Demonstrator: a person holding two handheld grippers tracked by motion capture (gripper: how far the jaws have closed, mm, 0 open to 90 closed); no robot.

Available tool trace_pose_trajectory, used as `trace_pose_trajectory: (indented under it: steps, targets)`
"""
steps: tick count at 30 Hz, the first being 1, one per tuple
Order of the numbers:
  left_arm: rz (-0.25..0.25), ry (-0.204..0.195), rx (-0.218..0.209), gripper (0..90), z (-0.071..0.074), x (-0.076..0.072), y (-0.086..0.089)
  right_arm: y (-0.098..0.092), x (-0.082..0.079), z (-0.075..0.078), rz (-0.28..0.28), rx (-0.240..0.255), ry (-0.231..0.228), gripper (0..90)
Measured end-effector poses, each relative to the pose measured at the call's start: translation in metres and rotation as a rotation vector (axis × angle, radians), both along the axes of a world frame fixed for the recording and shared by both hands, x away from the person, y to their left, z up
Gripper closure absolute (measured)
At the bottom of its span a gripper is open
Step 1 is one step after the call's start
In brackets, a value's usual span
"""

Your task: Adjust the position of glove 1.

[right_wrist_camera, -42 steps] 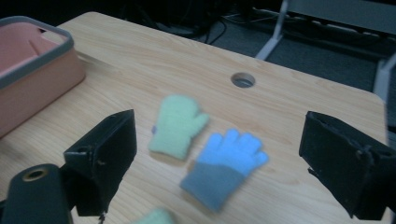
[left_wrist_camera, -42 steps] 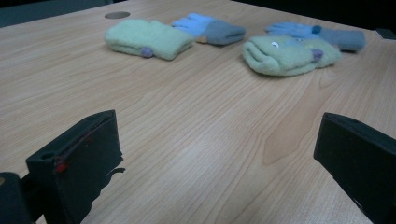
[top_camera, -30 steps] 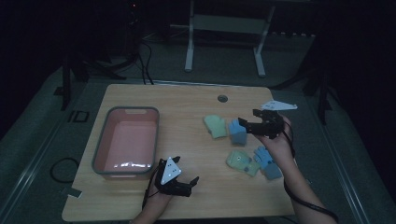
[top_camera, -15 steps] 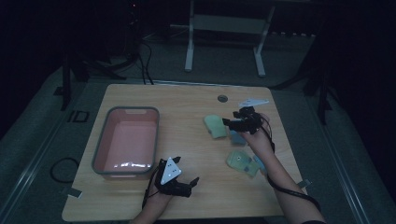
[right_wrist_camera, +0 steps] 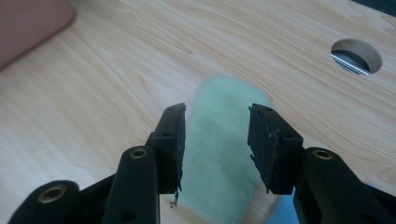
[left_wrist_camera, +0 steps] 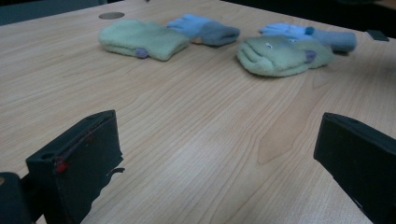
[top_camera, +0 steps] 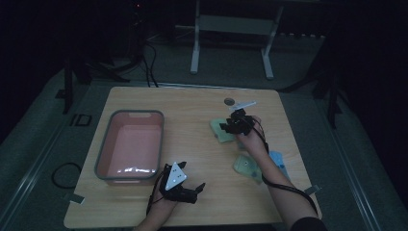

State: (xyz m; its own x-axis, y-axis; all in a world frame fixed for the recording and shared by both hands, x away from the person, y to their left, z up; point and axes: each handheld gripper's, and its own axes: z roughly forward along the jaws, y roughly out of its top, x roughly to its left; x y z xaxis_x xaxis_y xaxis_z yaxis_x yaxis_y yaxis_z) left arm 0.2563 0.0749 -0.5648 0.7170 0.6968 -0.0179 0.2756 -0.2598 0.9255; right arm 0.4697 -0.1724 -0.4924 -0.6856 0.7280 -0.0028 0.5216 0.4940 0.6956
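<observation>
A pale green mitten (top_camera: 217,133) lies right of the table's middle. My right gripper (top_camera: 231,126) hovers low over it. In the right gripper view the green mitten (right_wrist_camera: 217,158) sits between and below the two pads, which do not press on it. My right gripper (right_wrist_camera: 217,112) has just been closing its jaws and is still open. A second green mitten (top_camera: 246,166) and a blue glove (top_camera: 279,159) lie nearer the front right. My left gripper (top_camera: 196,189) rests at the front edge, wide open, with bare wood between its jaws (left_wrist_camera: 217,158).
A pink tub (top_camera: 103,149) with a grey rim stands on the left half of the table. A round cable hole (top_camera: 229,101) lies behind the right gripper. In the left gripper view, two green mittens (left_wrist_camera: 140,39) (left_wrist_camera: 282,53) and two blue gloves (left_wrist_camera: 205,29) (left_wrist_camera: 322,36) lie ahead.
My right gripper has moved left and down, from over the blue glove to over the far green mitten, and its jaws have narrowed. The left gripper has stayed put.
</observation>
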Motion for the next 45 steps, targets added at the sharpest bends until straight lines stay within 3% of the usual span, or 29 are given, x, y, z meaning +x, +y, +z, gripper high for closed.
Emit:
trace_pose_trajectory:
  steps: [5, 7, 10, 14, 16, 21, 24, 28, 30, 33, 35, 38, 45]
  targets:
    - [-0.002, 0.000, 0.001, 0.9, 0.000, 0.000, 0.000, 0.004, 0.009, -0.012, -0.005, -0.014, 0.000, 56.5]
    - [-0.001, 0.001, -0.002, 0.9, 0.000, 0.000, 0.000, 0.006, 0.015, -0.021, 0.019, -0.019, 0.005, 56.8]
    - [-0.001, 0.004, -0.003, 0.9, 0.000, 0.000, 0.000, 0.008, 0.022, -0.028, 0.020, -0.061, -0.005, 57.8]
    - [0.000, 0.005, -0.004, 0.9, 0.000, 0.000, 0.000, 0.008, 0.029, -0.039, 0.051, -0.068, -0.004, 58.6]
    - [0.000, 0.004, -0.004, 0.9, 0.000, 0.000, 0.000, 0.010, 0.030, -0.048, 0.062, -0.107, 0.001, 59.8]
    - [0.000, 0.001, 0.002, 0.9, 0.000, 0.000, 0.000, 0.006, 0.029, -0.053, 0.049, -0.039, 0.014, 69.4]
    - [0.000, 0.002, 0.001, 0.9, 0.000, 0.000, 0.000, 0.006, 0.028, -0.054, 0.041, -0.023, 0.017, 79.6]
    - [0.003, 0.006, -0.005, 0.9, 0.000, 0.001, 0.001, 0.008, 0.025, -0.052, 0.003, 0.013, 0.034, 85.4]
    - [0.004, 0.007, -0.006, 0.9, 0.000, 0.001, 0.001, 0.011, 0.019, -0.047, -0.019, 0.016, 0.040, 85.8]
    - [0.004, 0.004, 0.001, 0.9, 0.000, 0.001, 0.000, 0.015, 0.005, -0.036, -0.052, 0.023, 0.014, 85.9]
    - [0.006, 0.002, 0.003, 0.9, 0.000, 0.001, 0.000, 0.016, -0.005, -0.026, -0.083, 0.057, 0.013, 85.9]
    - [0.009, -0.002, 0.009, 0.9, 0.000, 0.000, 0.000, 0.019, -0.023, -0.012, -0.106, 0.087, 0.002, 85.9]
    - [0.005, -0.007, 0.014, 0.9, 0.000, -0.001, -0.001, 0.026, -0.069, 0.014, -0.180, 0.097, -0.039, 85.8]
